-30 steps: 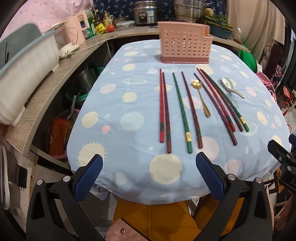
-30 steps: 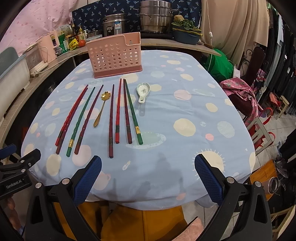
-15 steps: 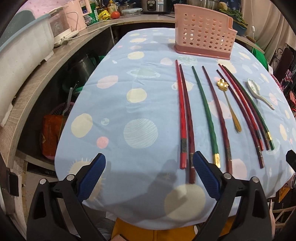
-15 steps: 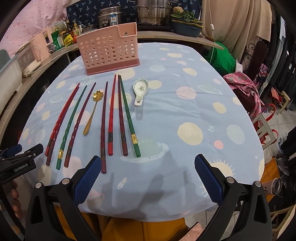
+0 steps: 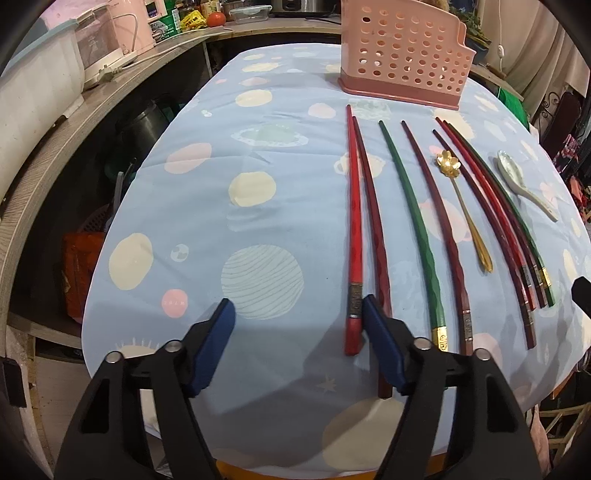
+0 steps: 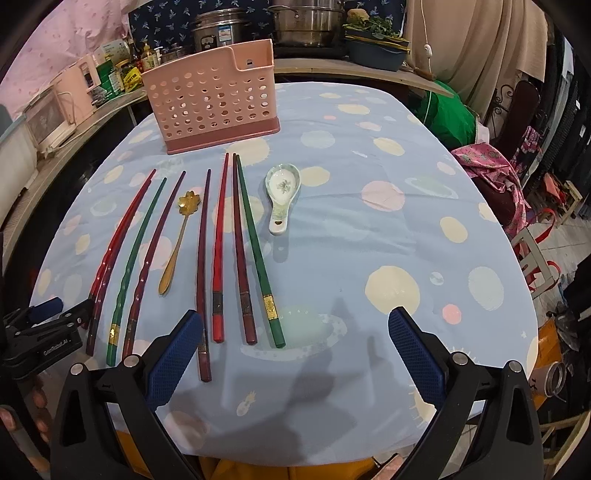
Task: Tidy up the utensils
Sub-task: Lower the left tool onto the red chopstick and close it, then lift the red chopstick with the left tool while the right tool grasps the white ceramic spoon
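Observation:
Several red, dark red and green chopsticks lie side by side on the blue dotted tablecloth [image 5: 258, 192]. A gold flower spoon [image 5: 448, 164] and a white ceramic spoon [image 6: 282, 184] lie among them. A pink perforated utensil basket [image 5: 402, 55] stands at the far end, and it also shows in the right wrist view [image 6: 210, 96]. My left gripper [image 5: 295, 332] is open, low over the near table edge; its right finger sits between the near ends of the leftmost red chopstick [image 5: 354, 229] and the dark red chopstick [image 5: 375, 221] beside it. My right gripper [image 6: 291, 347] is open above the near ends of the right-hand chopsticks.
A wooden counter [image 5: 74, 122] with appliances and bottles curves along the left and back. Pots [image 6: 310, 22] and a planter stand behind the basket. Chairs and pink cloth [image 6: 495, 166] are at the right. Bins and bags sit under the counter [image 5: 81, 266].
My left gripper has moved forward and down over the table and narrowed its opening beside the leftmost chopsticks. My right gripper has moved forward toward the chopstick ends.

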`<state>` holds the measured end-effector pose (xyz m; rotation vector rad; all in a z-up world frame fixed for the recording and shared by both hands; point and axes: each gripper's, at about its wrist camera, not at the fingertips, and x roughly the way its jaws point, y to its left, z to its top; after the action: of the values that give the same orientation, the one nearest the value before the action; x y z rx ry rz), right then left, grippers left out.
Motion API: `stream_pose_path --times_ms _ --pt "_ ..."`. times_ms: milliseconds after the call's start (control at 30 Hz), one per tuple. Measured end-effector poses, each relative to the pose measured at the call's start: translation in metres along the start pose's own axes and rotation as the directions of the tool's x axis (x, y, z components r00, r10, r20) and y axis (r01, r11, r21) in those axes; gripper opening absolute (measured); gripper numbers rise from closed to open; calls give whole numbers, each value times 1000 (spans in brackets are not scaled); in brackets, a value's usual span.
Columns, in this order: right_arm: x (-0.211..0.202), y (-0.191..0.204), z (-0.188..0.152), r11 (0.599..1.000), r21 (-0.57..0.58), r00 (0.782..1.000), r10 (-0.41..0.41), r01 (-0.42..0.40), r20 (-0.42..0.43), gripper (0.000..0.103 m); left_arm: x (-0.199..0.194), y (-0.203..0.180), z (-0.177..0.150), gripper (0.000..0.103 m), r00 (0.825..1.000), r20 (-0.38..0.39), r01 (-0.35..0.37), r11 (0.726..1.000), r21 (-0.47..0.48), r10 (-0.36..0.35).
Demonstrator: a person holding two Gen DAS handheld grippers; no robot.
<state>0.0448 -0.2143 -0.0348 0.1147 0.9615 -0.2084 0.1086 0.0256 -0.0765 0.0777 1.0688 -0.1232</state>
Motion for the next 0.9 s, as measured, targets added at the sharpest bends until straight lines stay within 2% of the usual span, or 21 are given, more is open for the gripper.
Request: stream_pose_path --times_ms 67,133,233,300,433,567,800,900 --pt "2 0 5 1000 2 1000 11 -11 8 96 -1 -1 1 51 1000 3 8 1000 5 -8" --pt "6 -1 12 1000 8 1000 21 -21 16 93 -2 -3 2 35 1000 6 19 1000 10 -19" --pt "13 -1 25 999 16 999 42 -43 20 82 -2 -6 4 19 1000 6 28 1000 13 -28" --pt "19 -2 34 998 25 998 60 -60 22 70 -1 -5 6 12 999 3 35 999 10 -35" --pt "34 -7 50 993 62 995 98 -99 18 54 0 -4 8 11 999 0 41 999 0 -41" --pt "53 -13 60 982 119 988 152 -150 -7 33 1 -6 8 11 999 2 33 999 1 -33" --pt "74 -17 59 971 153 980 192 -183 -45 13 0 -5 9 11 999 -2 34 999 -2 -34" --pt "77 -17 58 968 157 978 206 -197 -41 12 0 -5 9 11 1000 -1 31 1000 0 -31"
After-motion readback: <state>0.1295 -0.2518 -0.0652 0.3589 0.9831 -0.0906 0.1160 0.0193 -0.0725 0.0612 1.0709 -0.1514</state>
